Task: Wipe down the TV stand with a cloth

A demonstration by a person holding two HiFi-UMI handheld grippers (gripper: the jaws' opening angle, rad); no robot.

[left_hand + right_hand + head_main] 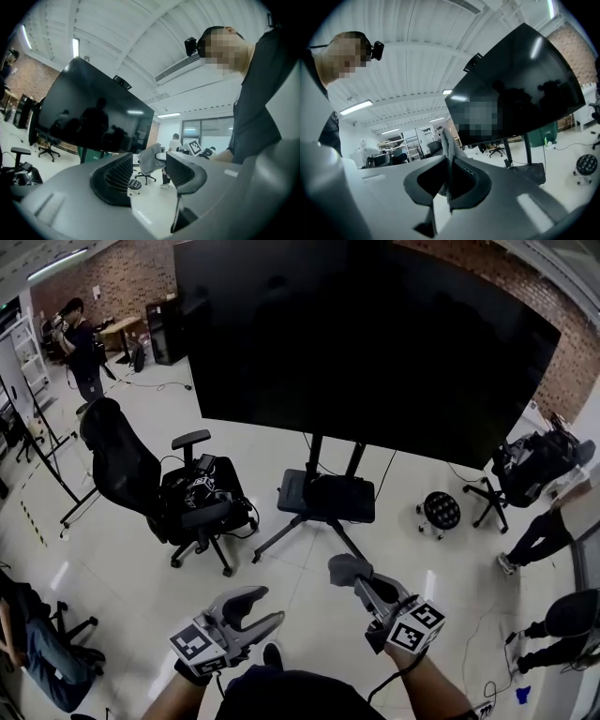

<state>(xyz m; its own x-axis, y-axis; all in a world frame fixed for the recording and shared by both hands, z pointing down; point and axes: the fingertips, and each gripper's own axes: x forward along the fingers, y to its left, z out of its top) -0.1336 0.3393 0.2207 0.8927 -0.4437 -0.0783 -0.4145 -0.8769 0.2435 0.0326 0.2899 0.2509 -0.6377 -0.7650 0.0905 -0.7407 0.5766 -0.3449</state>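
My right tool (366,585) pinches the grey cloth (349,568); my left tool (270,606) stands wide, empty.
I see the TV stand (325,498) at twelve o'clock from my tools, well apart, on the floor (122,549) under the dark screen (366,343).

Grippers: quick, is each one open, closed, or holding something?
Left gripper: open, nothing between its jaws.
Right gripper: closed on a grey cloth.

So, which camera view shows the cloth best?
The right gripper view: the cloth is close, pinched between the right gripper's jaws. The head view shows a small grey bunch; the left gripper view shows the cloth further off.
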